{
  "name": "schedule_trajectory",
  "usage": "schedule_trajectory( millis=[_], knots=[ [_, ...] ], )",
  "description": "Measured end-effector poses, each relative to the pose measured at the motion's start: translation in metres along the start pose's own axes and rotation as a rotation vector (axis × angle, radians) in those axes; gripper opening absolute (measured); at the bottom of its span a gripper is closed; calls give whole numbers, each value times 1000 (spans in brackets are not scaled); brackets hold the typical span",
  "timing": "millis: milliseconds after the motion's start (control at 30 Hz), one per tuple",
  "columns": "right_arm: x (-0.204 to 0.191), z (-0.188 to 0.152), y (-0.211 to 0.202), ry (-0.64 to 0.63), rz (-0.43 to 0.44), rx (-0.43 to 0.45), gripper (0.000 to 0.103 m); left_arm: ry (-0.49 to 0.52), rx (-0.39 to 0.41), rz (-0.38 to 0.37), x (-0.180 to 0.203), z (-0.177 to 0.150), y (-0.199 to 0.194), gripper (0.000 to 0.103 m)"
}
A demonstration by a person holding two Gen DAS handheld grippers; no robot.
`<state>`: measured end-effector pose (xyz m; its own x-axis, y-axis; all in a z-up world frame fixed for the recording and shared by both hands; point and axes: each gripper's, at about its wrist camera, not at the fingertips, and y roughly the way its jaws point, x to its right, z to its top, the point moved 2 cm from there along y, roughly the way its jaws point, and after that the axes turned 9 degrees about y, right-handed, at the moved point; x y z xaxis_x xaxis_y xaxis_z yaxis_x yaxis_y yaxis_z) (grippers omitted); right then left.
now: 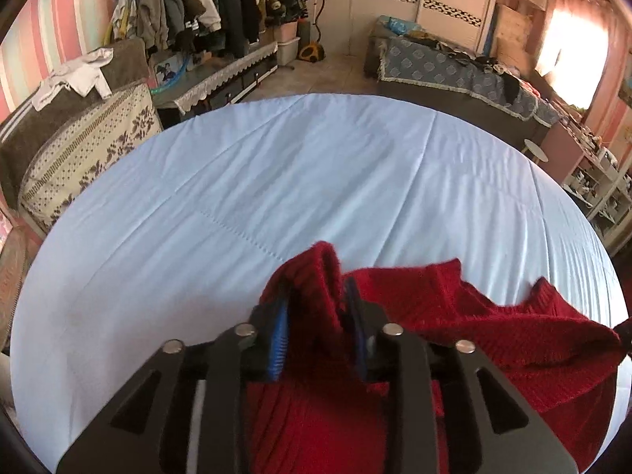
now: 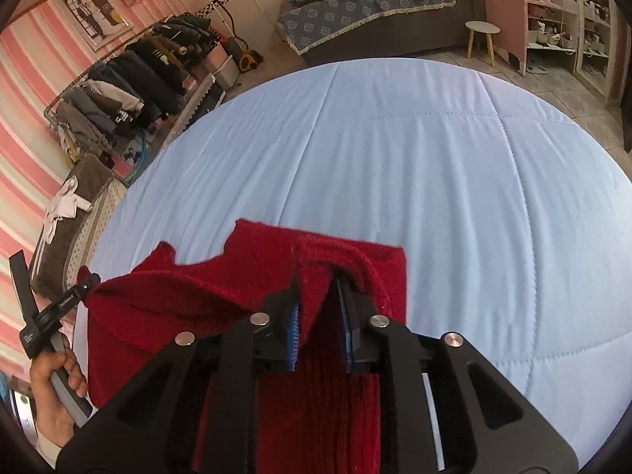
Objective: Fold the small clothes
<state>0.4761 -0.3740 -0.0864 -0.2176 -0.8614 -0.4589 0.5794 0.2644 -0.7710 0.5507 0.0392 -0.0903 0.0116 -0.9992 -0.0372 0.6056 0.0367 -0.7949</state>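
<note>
So, left wrist view: left gripper [image 1: 318, 316] has its blue-padded fingers [image 1: 278, 335] pinching a bunched-up fold of the red knit sweater [image 1: 493, 316]. A peak of the knit sticks up between and just past the fingertips. More of the sweater drapes down below the fingers toward the camera, and the rest stretches out to the right of them, where its far end meets a dark bit of the other gripper at the frame edge. Ahead of the fingers lies the light blue bed cover [image 1: 276, 181], quilted and creased. Beyond the bed, left of the fingers, is a clothes rack [image 1: 221, 4] of dark jackets; far ahead to the right is a sofa with a blue patterned throw [image 1: 446, 71].

Right wrist view: right gripper [image 2: 320, 308] has its fingers [image 2: 294, 339] closed on another fold of the same red knit sweater [image 2: 166, 304]. Fabric folds over the fingertips and hangs beneath them. The sweater spans to the left of the fingers, lifted off the bed, up to the left gripper [image 2: 75, 296], whose handle is held by the person's left hand [image 2: 55, 391]. Bed cover [image 2: 434, 166] spreads ahead and right of the fingers. Far ahead to the right stands a small white stool [image 2: 482, 31]; the clothes rack [image 2: 138, 79] is far left.
</note>
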Motion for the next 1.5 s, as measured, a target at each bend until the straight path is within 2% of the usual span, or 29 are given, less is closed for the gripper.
schedule_trajectory(
  millis=[33,67,100,133,167,200,233,333,467,600,733,833,900,967,1100,1200,1333,1400,1500],
  knots=[
    [1,2,4,7,2,-5,26,-11,-1,4,-2,1,3,36],
    [2,3,5,25,21,-6,40,-19,-1,14,-3,3,5,51],
    [4,5,6,40,40,-7,60,-29,9,28,-6,5,6,66],
    [7,7,6,70,67,-1,72,-40,13,26,-9,7,6,68],
    [10,9,2,92,72,27,88,-53,12,19,-13,9,6,68],
    [12,12,-2,99,58,58,92,-56,15,16,-16,11,5,68],
    [15,14,-8,100,39,96,92,-50,19,22,-17,12,4,68],
    [19,17,-13,92,27,98,92,-35,36,42,-21,16,-2,68],
    [6,10,-27,11,19,127,92,-21,65,42,-22,10,-18,68],
    [-13,-5,-32,-58,43,105,92,35,104,41,-14,4,-43,68],
    [-36,-20,-25,-137,17,97,94,63,166,98,-15,5,-68,72],
    [-42,-27,-17,-136,30,69,94,103,151,46,-9,-3,-73,75],
    [-48,-32,-10,-158,9,57,94,181,122,38,6,-12,-64,77],
    [-50,-37,-3,-169,-14,39,94,208,96,62,14,-16,-49,77],
    [-48,-44,18,-177,-77,-7,94,176,-19,62,20,-22,-4,77],
    [-43,-42,37,-187,-154,-41,94,155,-69,81,17,-20,20,77],
    [-37,-31,52,-171,-212,-56,96,126,-119,120,5,-17,46,89],
    [-37,-27,58,-167,-228,-65,100,124,-134,125,2,-19,55,93],
    [-38,-26,66,-188,-260,-75,100,143,-120,138,-2,-22,59,97]
  ],
)
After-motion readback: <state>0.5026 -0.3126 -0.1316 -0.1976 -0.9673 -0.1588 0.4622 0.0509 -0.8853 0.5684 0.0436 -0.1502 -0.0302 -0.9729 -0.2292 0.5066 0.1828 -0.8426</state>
